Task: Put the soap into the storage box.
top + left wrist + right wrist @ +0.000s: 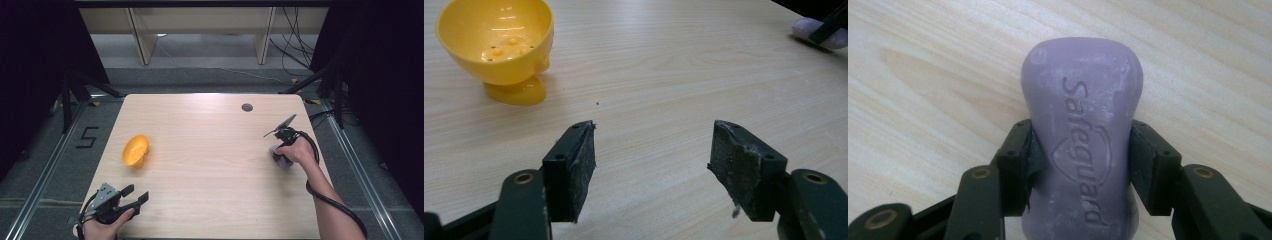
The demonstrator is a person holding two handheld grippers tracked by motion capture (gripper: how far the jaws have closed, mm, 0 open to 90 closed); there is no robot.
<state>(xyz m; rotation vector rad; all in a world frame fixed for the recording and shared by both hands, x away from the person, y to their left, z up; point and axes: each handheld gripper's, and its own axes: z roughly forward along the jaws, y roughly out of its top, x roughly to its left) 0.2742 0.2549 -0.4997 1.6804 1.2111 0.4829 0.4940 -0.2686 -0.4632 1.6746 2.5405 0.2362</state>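
**Gripping the soap bar, bowl waiting across the table**

High view: your right gripper (276, 134) sits near the table's (215, 165) right edge, with the purple soap bar (276, 151) under your hand. The yellow bowl (135, 150) stands well apart on the left side. Your left gripper (134, 194) rests at the near left corner.

Left gripper view: jaws spread wide, nothing between them. The bowl (499, 47) stands upright on its foot, holes in its bottom.

Right gripper view: both pads pinch the soap bar's (1082, 130) narrow waist as it lies on the wood.

Risk, as I judge it: soap is slick and the waist curved, so a tilt on lifting could let it slide out. The bowl looks light; a hard drop at its rim may tip it.
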